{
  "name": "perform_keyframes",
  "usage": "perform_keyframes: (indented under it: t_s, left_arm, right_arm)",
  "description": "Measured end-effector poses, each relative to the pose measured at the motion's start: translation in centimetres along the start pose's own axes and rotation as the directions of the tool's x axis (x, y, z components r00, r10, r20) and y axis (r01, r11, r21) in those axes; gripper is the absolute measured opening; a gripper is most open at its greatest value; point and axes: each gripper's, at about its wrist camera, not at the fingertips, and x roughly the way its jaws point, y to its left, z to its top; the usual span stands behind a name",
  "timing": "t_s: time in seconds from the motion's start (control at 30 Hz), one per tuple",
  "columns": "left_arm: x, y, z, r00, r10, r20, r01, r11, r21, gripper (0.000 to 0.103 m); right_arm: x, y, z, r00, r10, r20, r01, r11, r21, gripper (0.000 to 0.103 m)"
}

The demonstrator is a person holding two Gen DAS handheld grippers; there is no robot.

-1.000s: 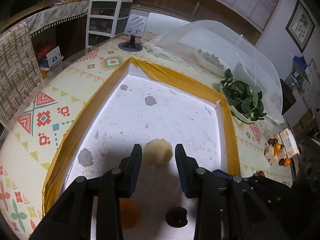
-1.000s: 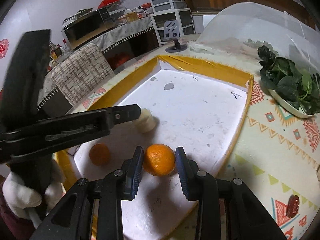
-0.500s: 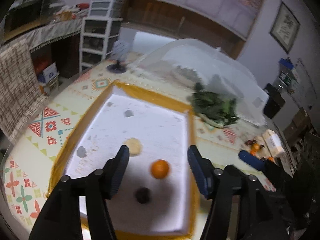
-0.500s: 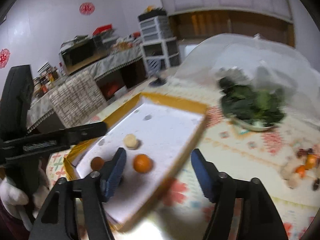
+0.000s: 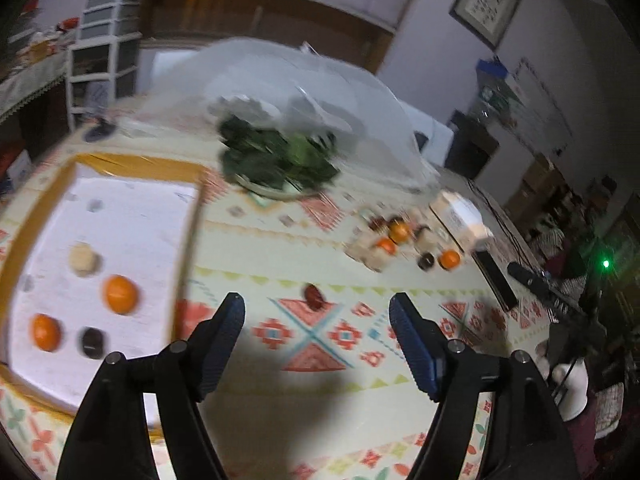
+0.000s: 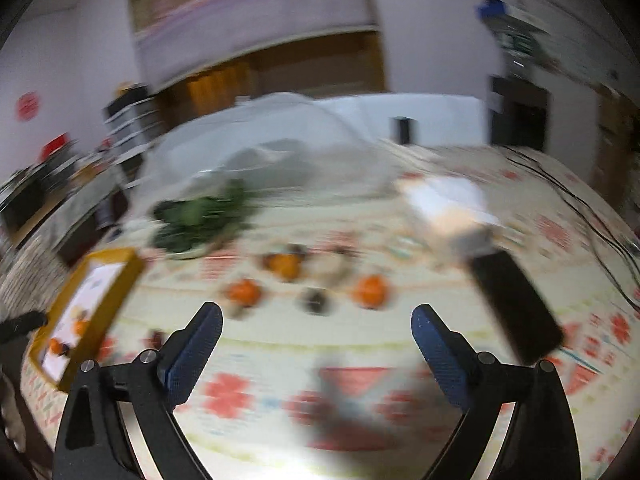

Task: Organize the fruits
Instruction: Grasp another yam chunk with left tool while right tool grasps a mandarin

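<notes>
A yellow-rimmed white tray (image 5: 132, 166) at the left holds a pale round fruit (image 5: 83, 258), two oranges (image 5: 120, 294) and a dark fruit (image 5: 93, 342). A loose pile of oranges (image 5: 400, 231) and dark fruits lies on the patterned tablecloth to the right, and a single dark red fruit (image 5: 314, 295) lies ahead of my left gripper (image 5: 318, 320), which is open and empty. My right gripper (image 6: 316, 332) is open and empty, above the cloth just short of the blurred pile of oranges (image 6: 370, 290). The tray (image 6: 116, 276) sits at its left.
A plate of green leaves (image 5: 276, 160) sits behind the tray beside a clear dome cover (image 5: 320, 92). A white box (image 5: 460, 212) and a black flat device (image 6: 516, 300) lie right of the fruit pile. Cables run along the right table edge.
Both grippers opened, let go of the pale fruit and the orange in the tray, then lifted and swung right toward the fruit pile.
</notes>
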Motion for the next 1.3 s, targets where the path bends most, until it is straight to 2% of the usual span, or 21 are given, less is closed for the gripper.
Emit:
perform_keyframes:
  t_s: [0.03, 0.1, 0.17, 0.23, 0.33, 0.43, 0.6, 0.73, 0.87, 0.97, 1.23, 1.3]
  left_arm:
    - [1.0, -0.7, -0.1, 1.000, -0.007, -0.018, 0.007, 1.000, 0.005, 0.074]
    - [2.7, -1.8, -0.3, 0.999, -0.020, -0.045, 0.021, 0.999, 0.026, 0.074]
    - [4.2, -2.9, -0.5, 0.998, -0.030, -0.061, 0.033, 0.998, 0.056, 0.074]
    - [5.5, -3.9, -0.7, 0.997, -0.032, -0.069, 0.038, 0.996, 0.083, 0.071]
    - [7.0, -5.1, -0.7, 0.995, -0.042, -0.090, 0.052, 0.992, 0.115, 0.054]
    - [8.1, -6.1, -0.6, 0.996, -0.029, -0.090, 0.043, 0.987, 0.157, 0.046]
    - [10.9, -7.3, 0.2, 0.993, -0.042, -0.113, 0.062, 0.981, 0.183, 0.045]
    - [14.4, -8.1, 1.2, 0.990, -0.048, -0.130, 0.074, 0.976, 0.203, 0.046]
    - [17.3, -8.8, 1.7, 0.988, -0.026, -0.150, 0.061, 0.971, 0.232, 0.045]
    - [18.8, -9.4, 1.8, 0.988, -0.002, -0.152, 0.042, 0.964, 0.263, 0.046]
    - [20.9, -9.9, 2.2, 0.988, 0.033, -0.153, 0.010, 0.963, 0.270, 0.045]
    - [21.2, -10.0, 1.9, 0.986, 0.060, -0.152, -0.016, 0.961, 0.278, 0.027]
  right_arm:
    - [0.3, -0.8, 0.0, 1.000, -0.001, -0.012, 0.001, 1.000, 0.013, 0.093]
    - [1.4, -2.1, 0.0, 0.999, 0.005, -0.043, -0.004, 1.000, 0.030, 0.078]
    - [3.0, -2.5, 0.1, 0.997, 0.033, -0.074, -0.031, 0.999, 0.038, 0.074]
    - [4.5, -2.1, 0.2, 0.995, 0.048, -0.086, -0.046, 0.998, 0.035, 0.073]
    - [6.8, -1.7, 0.8, 0.994, 0.051, -0.092, -0.048, 0.998, 0.038, 0.073]
    - [9.2, -1.7, 1.5, 0.995, 0.004, -0.101, -0.002, 1.000, 0.026, 0.073]
    - [12.3, -2.3, 1.8, 0.990, -0.041, -0.137, 0.046, 0.998, 0.037, 0.073]
    - [13.7, -2.4, 1.5, 0.986, -0.023, -0.163, 0.030, 0.999, 0.041, 0.069]
    - [14.5, -2.8, 1.2, 0.981, 0.008, -0.194, 0.004, 0.998, 0.061, 0.048]
    - [14.6, -2.9, 1.2, 0.981, 0.032, -0.193, -0.018, 0.997, 0.074, 0.039]
    - [14.4, -2.7, 1.0, 0.981, 0.040, -0.192, -0.026, 0.997, 0.075, 0.039]
    - [14.4, -2.7, 0.9, 0.981, 0.040, -0.192, -0.026, 0.997, 0.075, 0.039]
